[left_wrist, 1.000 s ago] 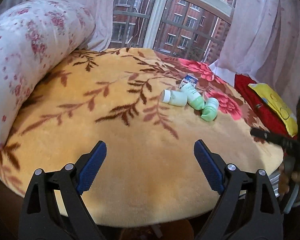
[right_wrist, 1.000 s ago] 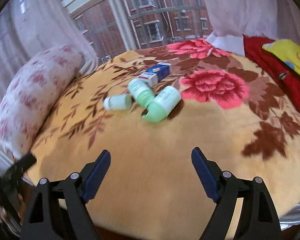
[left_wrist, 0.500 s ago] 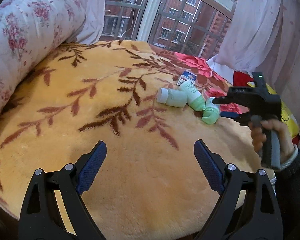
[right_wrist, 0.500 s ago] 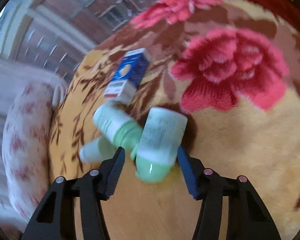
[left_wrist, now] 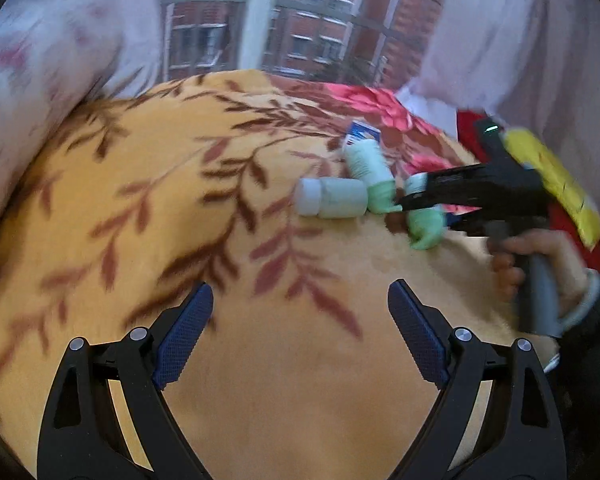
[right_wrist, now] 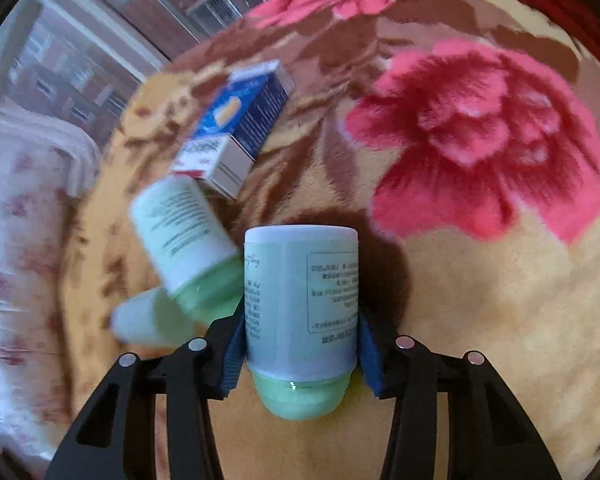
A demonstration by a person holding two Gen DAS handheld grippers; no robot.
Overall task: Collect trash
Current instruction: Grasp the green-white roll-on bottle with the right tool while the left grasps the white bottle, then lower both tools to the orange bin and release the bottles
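Three pale green bottles and a blue and white carton lie together on the flowered blanket. My right gripper is shut on the nearest green bottle, its pads on both sides of the body, cap toward the camera. In the left wrist view the right gripper reaches in from the right over that bottle. A second green bottle and a small white-capped one lie just left of it. My left gripper is open and empty, low over the blanket.
A floral bolster pillow lies along the left side. A red cloth with a yellow item sits at the right edge. Curtains and a window stand behind the bed.
My right gripper moved forward onto the nearest green bottle and closed on it. The left gripper view swung slightly toward the bottles and stayed open.
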